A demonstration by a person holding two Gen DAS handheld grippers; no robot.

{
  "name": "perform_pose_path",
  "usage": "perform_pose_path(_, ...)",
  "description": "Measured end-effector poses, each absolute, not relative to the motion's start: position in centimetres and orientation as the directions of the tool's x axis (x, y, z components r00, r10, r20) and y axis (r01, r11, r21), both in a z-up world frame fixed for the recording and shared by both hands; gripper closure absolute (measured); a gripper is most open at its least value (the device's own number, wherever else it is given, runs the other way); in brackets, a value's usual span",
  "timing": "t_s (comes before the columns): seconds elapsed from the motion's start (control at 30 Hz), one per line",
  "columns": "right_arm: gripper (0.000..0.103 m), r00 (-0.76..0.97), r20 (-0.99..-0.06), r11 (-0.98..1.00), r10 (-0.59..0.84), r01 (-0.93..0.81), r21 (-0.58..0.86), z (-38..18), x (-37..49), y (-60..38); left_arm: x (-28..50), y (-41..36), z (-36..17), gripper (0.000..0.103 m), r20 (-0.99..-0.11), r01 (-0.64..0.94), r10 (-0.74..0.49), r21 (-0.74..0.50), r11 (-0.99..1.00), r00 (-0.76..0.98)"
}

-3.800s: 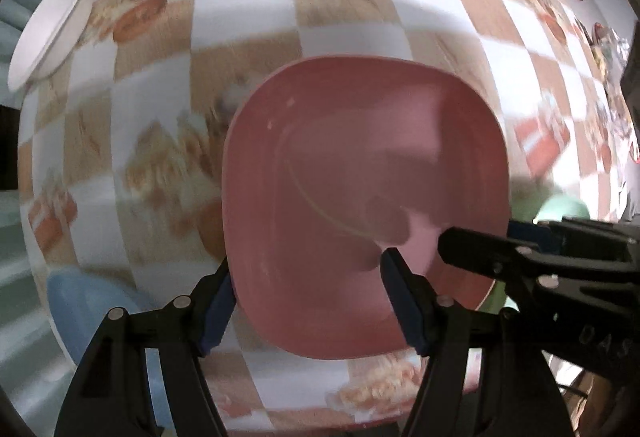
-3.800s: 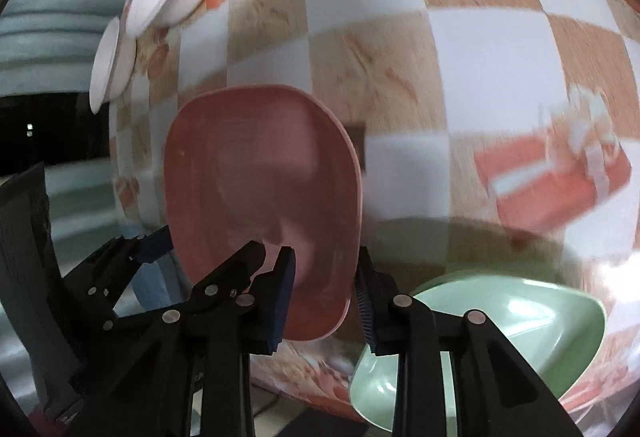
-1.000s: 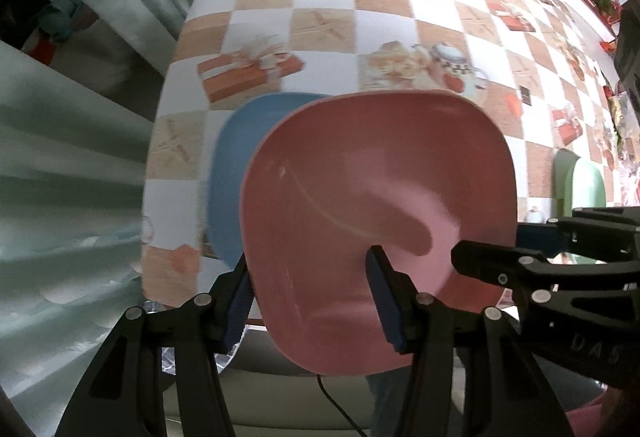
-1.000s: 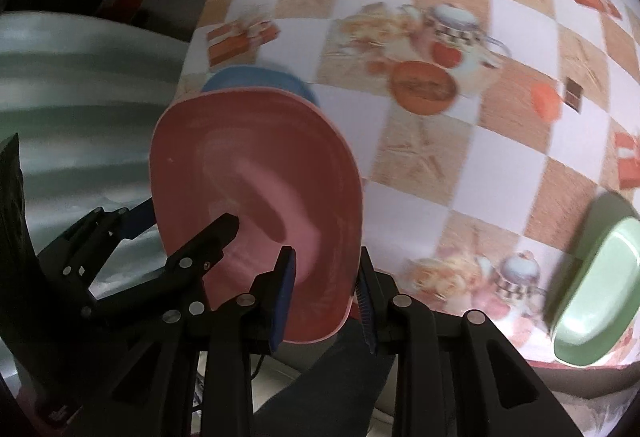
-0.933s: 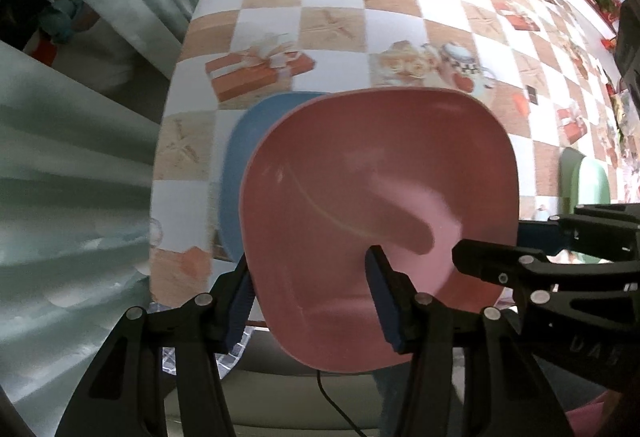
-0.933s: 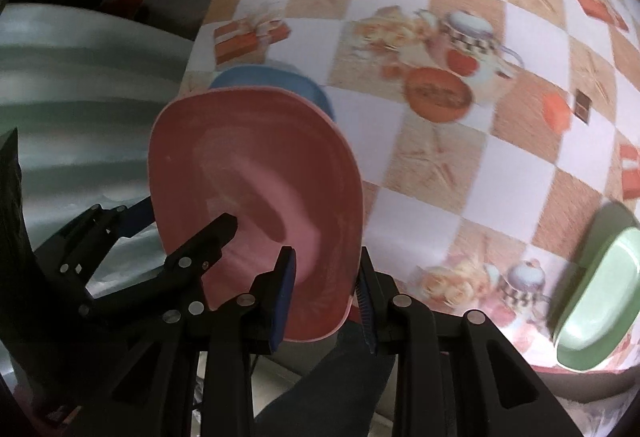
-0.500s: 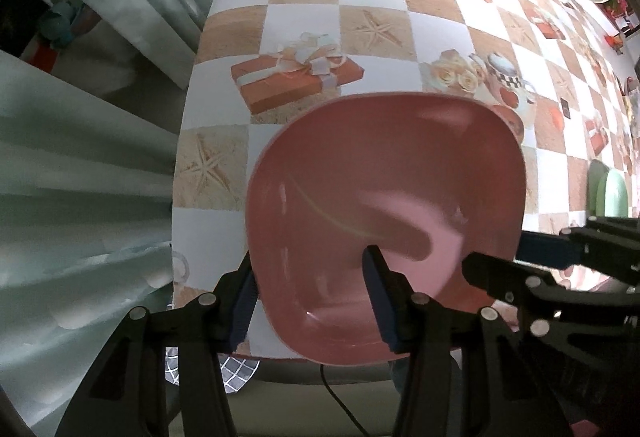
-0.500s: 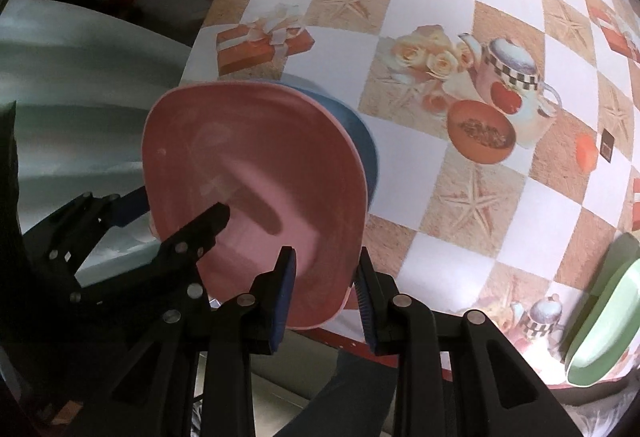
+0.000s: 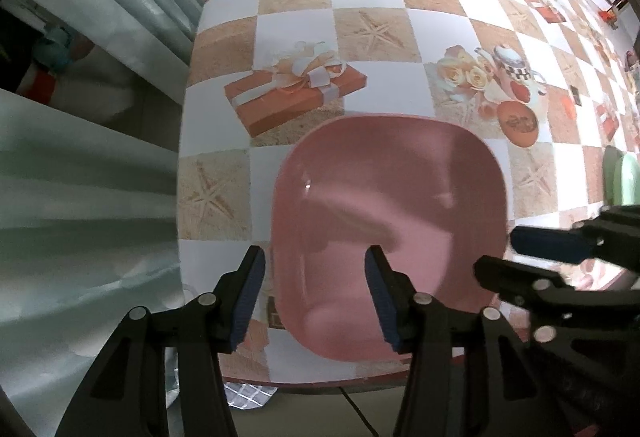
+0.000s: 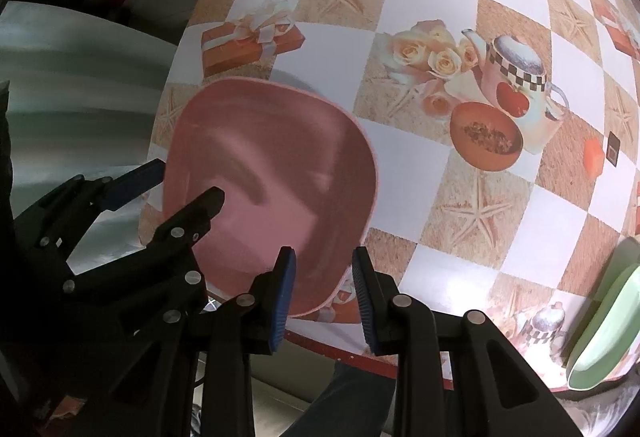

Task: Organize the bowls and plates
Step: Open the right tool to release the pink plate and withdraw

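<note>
Pink plate [image 9: 384, 205] set down, lower centre, desk [image 9: 400, 77] edge
Left gripper [image 9: 316, 291] jaws just widened, straddling rim, loose; right gripper [image 10: 324, 291] narrow, rim between, grip uncertain; blue plate now covered

I saw the tablecloth [image 9: 400, 85] filling most of both views: white and tan checks with starfish, gift box, roses and teapot prints. Pale ribbed curtain [image 9: 100, 197] ran down the left of the left wrist frame. Bit of grey checked cloth [image 9: 248, 395] sat under the table edge, bottom centre. Dark trouser leg [image 10: 340, 397] showed at bottom centre in the right wrist frame.
</note>
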State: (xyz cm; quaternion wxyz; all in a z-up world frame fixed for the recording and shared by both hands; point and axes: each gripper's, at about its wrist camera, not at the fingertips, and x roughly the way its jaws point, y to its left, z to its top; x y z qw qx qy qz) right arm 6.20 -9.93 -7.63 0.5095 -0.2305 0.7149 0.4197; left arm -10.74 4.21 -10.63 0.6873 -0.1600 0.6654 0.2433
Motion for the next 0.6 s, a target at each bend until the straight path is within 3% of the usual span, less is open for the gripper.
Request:
perform_pose_path(0.07,0.07,-0.365,-0.925,0.542,0.105,-0.759,0.361,-7.4,6.6,-10.1,-10.8,4.3,-10.8,0.025,-0.989,-0.556,0.146,0.128,0.822,-0.011)
perform_pose_path(0.1,0.062,-0.35,-0.931,0.542,0.102,-0.765,0.347,-7.3,6.8,-10.1,-11.0,4.3,-10.7,0.024,-0.985,-0.565,0.173,0.151,0.811,-0.016)
perform_pose_path(0.13,0.043,-0.335,-0.937,0.543,0.097,-0.771,0.332,-7.1,6.9,-10.3,-11.3,4.4,-10.6,0.024,-0.982,-0.57,0.187,0.163,0.805,-0.017)
perform_pose_path(0.17,0.034,-0.325,-0.941,0.546,0.095,-0.773,0.322,-7.1,7.2,-10.5,-11.7,4.5,-10.6,0.023,-0.982,-0.582,0.188,0.163,0.797,-0.019)
perform_pose_path(0.2,0.014,-0.323,-0.941,0.552,0.099,-0.769,0.322,-7.0,7.5,-10.7,-12.0,4.7,-10.5,0.02,-0.984,-0.592,0.178,0.153,0.791,-0.017)
perform_pose_path(0.23,0.003,-0.33,-0.937,0.561,0.115,-0.757,0.335,-7.0,8.0,-10.9,-11.9,5.0,-10.7,0.012,-0.987,-0.603,0.162,0.143,0.785,-0.023)
perform_pose_path(0.3,0.001,-0.328,-0.936,0.571,0.129,-0.747,0.34,-6.7,8.8,-11.4,-12.3,5.2,-10.9,0.001,-0.989,-0.615,0.141,0.136,0.776,-0.041)
perform_pose_path(0.6,0.001,-0.326,-0.94,0.559,0.096,-0.764,0.322,-6.3,9.7,-13.6,-12.0,3.5,-9.3,0.0,-0.997,-0.634,0.075,0.058,0.771,0.0)
